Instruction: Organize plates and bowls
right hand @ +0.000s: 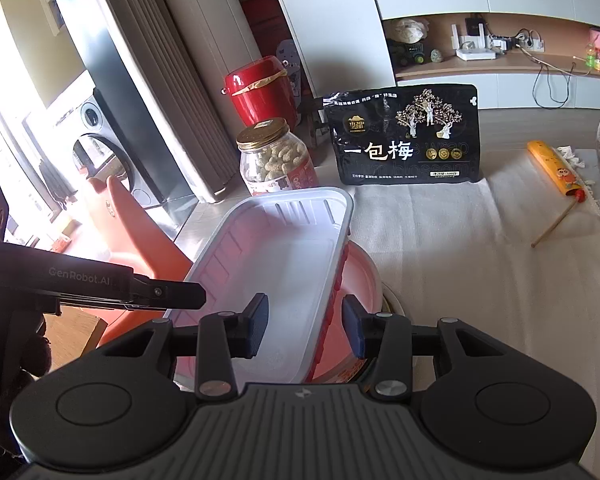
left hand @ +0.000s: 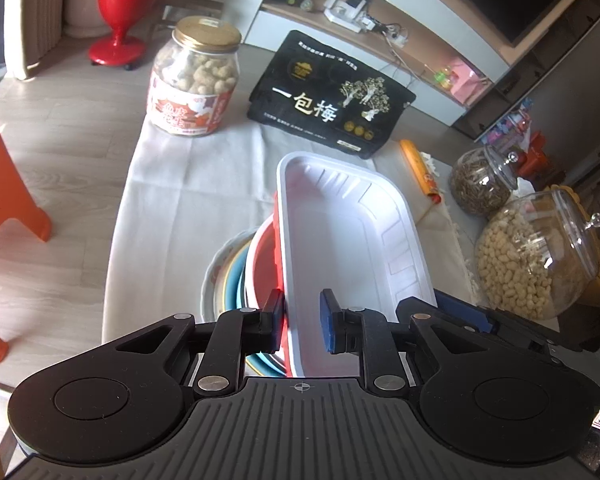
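- Left gripper (left hand: 300,322) is pointing steeply down over the near edge of the worktop (left hand: 188,200), fingers (left hand: 274,320) straddling the left long wall of the white tray (left hand: 340,232); the left pad is looking pressed to the wall, the right pad is sitting inside the tray with a gap, so I cannot tell if the grip is firm.
- Right gripper (right hand: 305,326) is angling down too, fingers (right hand: 354,330) straddling the tray's right long wall (right hand: 332,280); gaps are showing on both sides, nothing clamped.
- Tray is sitting tilted on a stack: red tray (left hand: 278,248) nested under it, then a red-lined bowl (left hand: 262,276), a blue bowl (left hand: 232,280) and a patterned plate (left hand: 214,276) at the bottom.
- Tray's long axis is running away from both cameras, far short end aiming toward the black snack bag (left hand: 328,96) and peanut jar (left hand: 194,80).
- Near end of the tray and stack is being hidden by the gripper bodies; the lower bowls are showing only as rim slivers.
- Glass jars (left hand: 536,256) are standing at the right, partly cut off.
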